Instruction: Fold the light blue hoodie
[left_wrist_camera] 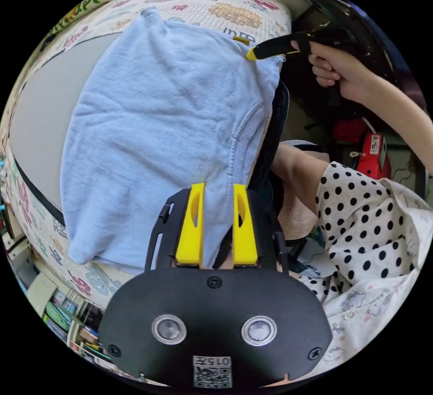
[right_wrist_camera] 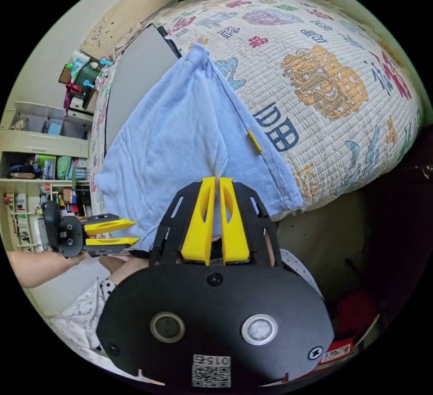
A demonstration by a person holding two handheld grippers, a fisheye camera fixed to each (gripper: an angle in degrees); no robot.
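Right gripper (right_wrist_camera: 215,182): yellow jaws nearly together, pinching a fold of the light blue hoodie (right_wrist_camera: 180,142) at its near edge. Also seen in the left gripper view (left_wrist_camera: 251,54), gripped by a hand (left_wrist_camera: 336,70) at the far right, its yellow tip on the hoodie's far corner.

Left gripper (left_wrist_camera: 218,188): jaws parted by a narrow gap, with hoodie (left_wrist_camera: 158,133) cloth lying between them by the ribbed hem; cannot tell whether both jaws press on it. Seen again in the right gripper view (right_wrist_camera: 128,232), jaws slightly apart at the hoodie's near left edge.

Hoodie spread over the near edge of a quilted bedspread (right_wrist_camera: 343,79) printed with coloured characters and animals, partly lying on a grey panel (right_wrist_camera: 135,74) on the bed. Small yellow tag (right_wrist_camera: 254,141) on the hoodie's right edge.

Polka-dot sleeve (left_wrist_camera: 365,223) near right in the left gripper view.

Far left in the right gripper view, open shelves (right_wrist_camera: 40,142) holding boxes, books and small items, too small to make out.
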